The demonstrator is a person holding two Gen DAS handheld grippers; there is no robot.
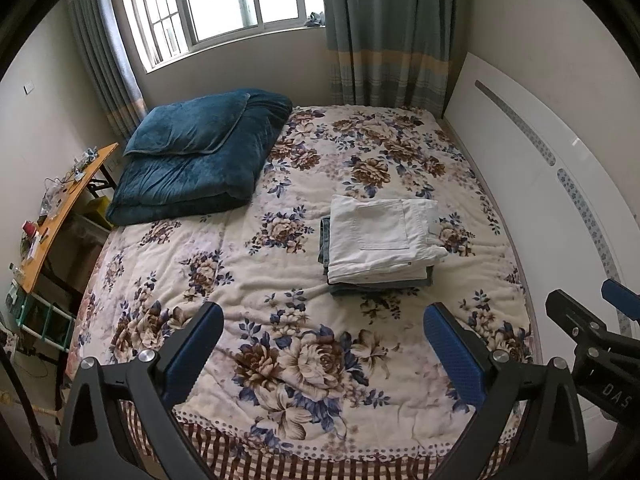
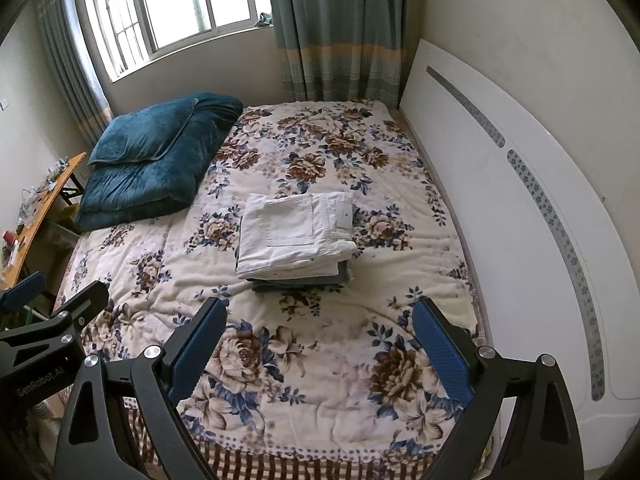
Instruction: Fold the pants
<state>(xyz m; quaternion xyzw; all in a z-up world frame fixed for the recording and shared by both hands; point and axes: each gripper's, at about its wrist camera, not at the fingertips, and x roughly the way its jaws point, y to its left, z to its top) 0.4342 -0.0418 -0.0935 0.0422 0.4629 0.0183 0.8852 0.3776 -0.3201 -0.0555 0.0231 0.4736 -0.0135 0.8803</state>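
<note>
Hovering: left gripper (image 1: 324, 344) and right gripper (image 2: 318, 340) both spread wide, empty | white pants (image 1: 380, 236) folded atop stack | soft, limp, light; pinch doubled folded edge.

A: Left gripper (image 1: 323, 322) — condition?

B: Jaws spread wide, nothing between the blue pads (image 1: 454, 354). It is held in the air, fingers pointing forward and down.

A: Right gripper (image 2: 319, 318)?

B: Same condition — jaws wide apart, pads bare, held aloft. The two units sit side by side; each shows at the edge of the other's wrist view.
</note>
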